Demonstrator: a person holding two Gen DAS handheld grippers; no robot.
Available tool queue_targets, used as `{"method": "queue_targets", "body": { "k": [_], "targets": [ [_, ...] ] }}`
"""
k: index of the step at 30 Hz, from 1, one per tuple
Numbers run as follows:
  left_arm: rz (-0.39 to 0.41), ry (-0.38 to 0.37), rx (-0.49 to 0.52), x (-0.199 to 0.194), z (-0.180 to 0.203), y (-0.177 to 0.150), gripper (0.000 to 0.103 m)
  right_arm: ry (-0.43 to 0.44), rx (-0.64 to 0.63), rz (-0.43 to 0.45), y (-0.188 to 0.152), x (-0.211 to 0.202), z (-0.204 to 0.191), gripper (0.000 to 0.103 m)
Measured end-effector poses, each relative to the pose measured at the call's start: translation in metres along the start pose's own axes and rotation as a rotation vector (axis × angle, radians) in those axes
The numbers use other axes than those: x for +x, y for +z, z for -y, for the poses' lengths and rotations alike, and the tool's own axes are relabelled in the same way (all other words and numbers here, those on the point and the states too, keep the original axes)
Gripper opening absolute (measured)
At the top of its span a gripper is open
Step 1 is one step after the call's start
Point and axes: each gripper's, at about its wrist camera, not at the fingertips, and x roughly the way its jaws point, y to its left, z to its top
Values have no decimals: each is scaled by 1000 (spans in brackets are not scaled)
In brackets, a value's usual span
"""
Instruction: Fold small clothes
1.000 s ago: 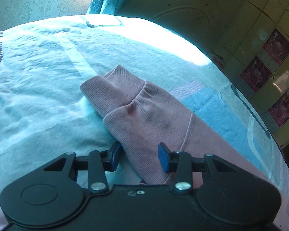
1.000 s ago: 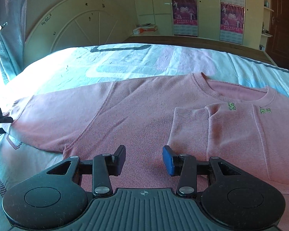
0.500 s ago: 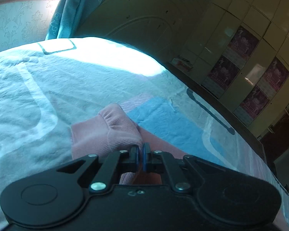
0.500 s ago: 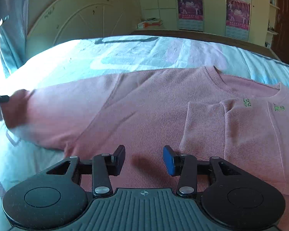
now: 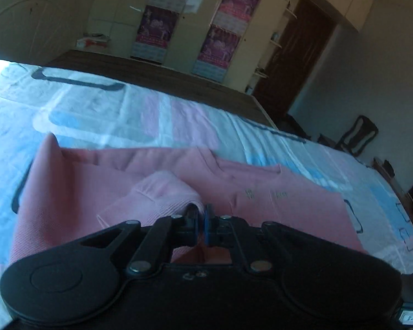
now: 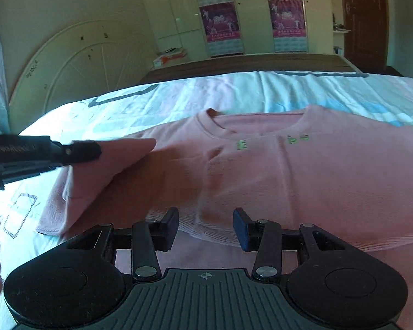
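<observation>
A pink sweater (image 6: 303, 181) lies flat on the bed, neckline at the far side, with small green marks on the chest. My left gripper (image 5: 201, 218) is shut on the cuff of its left sleeve (image 5: 162, 192) and holds that sleeve lifted over the sweater's body (image 5: 275, 189). In the right wrist view the left gripper (image 6: 93, 151) comes in from the left edge with the sleeve (image 6: 118, 162) draped from it. My right gripper (image 6: 205, 227) hovers open just above the sweater's near hem, nothing between its fingers.
The bed sheet (image 6: 234, 93) is light blue with pale pink patches. A white headboard (image 6: 77, 63) stands at the left, wardrobes with posters (image 6: 220, 24) behind, a dark door (image 6: 366, 16) at the right. A dark chair (image 5: 358, 137) stands beyond the bed.
My left gripper closed on the sleeve cuff, lifted it and swung it rightward over the sweater's body, rolling as it went. The right gripper shifted right along the hem, staying open.
</observation>
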Motion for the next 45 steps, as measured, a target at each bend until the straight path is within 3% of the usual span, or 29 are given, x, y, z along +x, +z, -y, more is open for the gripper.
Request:
{"method": "queue_targets", "body": {
  "k": [1,2,4,6,8,10,12,19,25,30,31,32,36,40,42,45],
  "targets": [
    [-39,8,20,9,1,-10,7,-7,6,-4,-1,-3,7,44],
    [-70,16,34,15,4,-16,18,-8,10,-7,-3,-6,10,44],
    [-102,33,54,17,0,-26,25,-2,11,-5,-4,-10,14,44],
    [-96,50,82,10,0,-30,37,3,-2,1,-4,-12,12,45],
    [-74,92,92,-6,-4,-35,63,20,-18,9,-3,-11,7,46],
    [-35,141,77,-24,-16,-38,68,46,-35,14,-2,-10,-1,51],
    [-35,196,52,-37,-32,-42,68,74,-70,20,-1,-7,-13,60],
    [-35,364,2,-67,-85,-62,67,82,-269,20,-8,18,-66,61],
    [-75,384,-23,-61,-104,-71,66,70,-403,-10,-20,43,-88,61],
    [-59,384,-25,-54,-104,-72,66,29,-531,-1,-26,64,-106,61],
    [-56,386,-25,-52,-104,-71,66,33,-537,-6,-26,67,-108,48],
    [-54,387,-24,-50,-104,-70,66,48,-529,-19,-25,71,-108,17],
    [-47,394,-20,-46,-103,-68,66,103,-398,-29,-10,68,-95,16],
    [-39,410,-4,-43,-97,-68,66,128,-231,58,14,40,-70,15],
    [-29,404,-8,-42,-94,-67,65,117,-154,102,25,25,-50,15],
    [-26,421,7,-37,-90,-66,55,53,-69,171,35,1,-19,15]
  ]
}}
